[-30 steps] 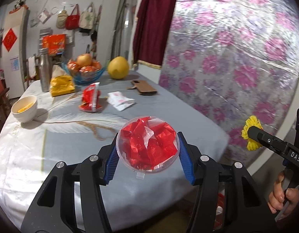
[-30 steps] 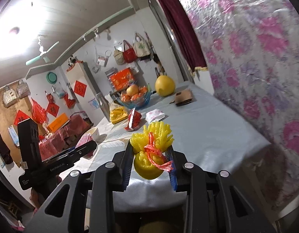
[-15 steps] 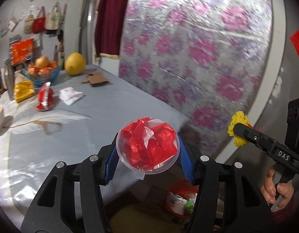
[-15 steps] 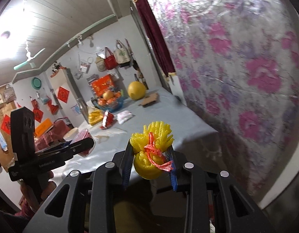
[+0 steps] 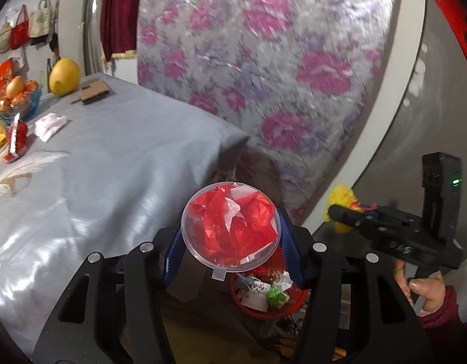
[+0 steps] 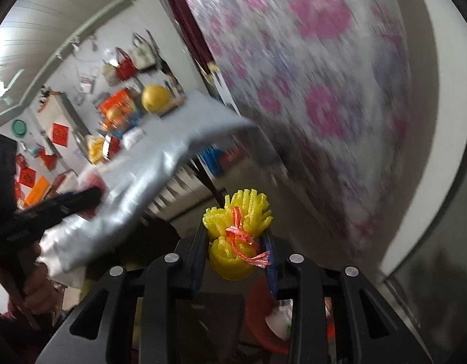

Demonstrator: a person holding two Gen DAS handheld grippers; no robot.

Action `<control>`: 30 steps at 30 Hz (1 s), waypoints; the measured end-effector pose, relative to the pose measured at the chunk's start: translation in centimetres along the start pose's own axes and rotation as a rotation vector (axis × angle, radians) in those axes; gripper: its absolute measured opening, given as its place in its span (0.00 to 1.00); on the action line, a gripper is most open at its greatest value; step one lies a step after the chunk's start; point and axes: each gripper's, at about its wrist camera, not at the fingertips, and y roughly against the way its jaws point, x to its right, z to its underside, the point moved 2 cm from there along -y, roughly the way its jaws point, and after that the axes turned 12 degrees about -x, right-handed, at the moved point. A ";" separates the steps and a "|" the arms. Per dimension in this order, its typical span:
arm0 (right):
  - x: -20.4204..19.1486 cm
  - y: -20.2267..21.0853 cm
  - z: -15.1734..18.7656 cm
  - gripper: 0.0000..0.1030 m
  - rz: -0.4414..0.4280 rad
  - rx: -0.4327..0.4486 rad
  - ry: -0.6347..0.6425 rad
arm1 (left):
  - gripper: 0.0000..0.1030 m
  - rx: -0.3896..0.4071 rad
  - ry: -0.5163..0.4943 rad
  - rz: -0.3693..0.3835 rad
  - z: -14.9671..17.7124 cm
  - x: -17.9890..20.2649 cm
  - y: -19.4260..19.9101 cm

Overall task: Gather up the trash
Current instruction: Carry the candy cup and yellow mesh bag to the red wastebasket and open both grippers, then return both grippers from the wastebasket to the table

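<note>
My left gripper (image 5: 230,242) is shut on a clear round plastic container (image 5: 230,223) stuffed with crumpled red wrapper. It hangs past the table's edge, above a red trash bin (image 5: 266,294) on the floor that holds mixed rubbish. My right gripper (image 6: 237,250) is shut on a yellow foam fruit net (image 6: 236,227) tied with red string. The bin (image 6: 260,318) shows below its fingers. The right gripper also shows in the left wrist view (image 5: 336,210), to the right of the bin.
The grey-clothed table (image 5: 112,151) carries a red wrapper (image 5: 16,139), a white packet (image 5: 50,124), a brown card (image 5: 94,91), a pomelo (image 5: 65,77) and a fruit bowl (image 5: 15,100). A floral wrapped mattress (image 5: 278,75) leans against the wall behind.
Both grippers have swung right and down off the table toward the floor. The red bin has come into view beneath them. Both still hold their items.
</note>
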 end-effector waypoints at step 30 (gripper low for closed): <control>7.2 1.4 1.0 0.64 -0.033 0.058 -0.166 | 0.79 -0.150 -0.213 0.042 0.3 8.3 -6.5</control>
